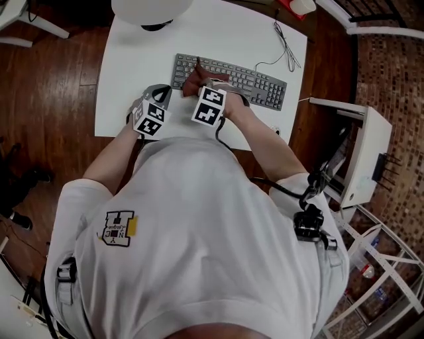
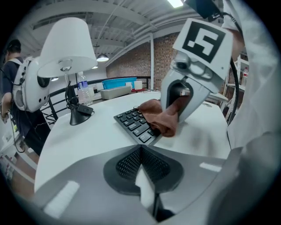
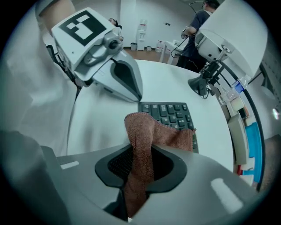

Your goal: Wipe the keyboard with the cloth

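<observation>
Right claw [image 3: 139, 167] clamped on brown cloth [image 3: 171, 134]; cloth trails from its jaws onto left end of keyboard [image 1: 258, 83]. Left claw [image 2: 141, 151] jaws together, empty, off keyboard's near-left corner, over white surface [image 1: 132, 59].

Overhead, two low views; shared keyboard [image 1: 262, 83]

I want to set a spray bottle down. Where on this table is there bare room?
Bare table left of the keyboard, in front of the lamp; another patch behind the keyboard, between lamp and cable. Crowded at the keyboard's left end: the right gripper holds the cloth there, the left gripper beside it.
</observation>
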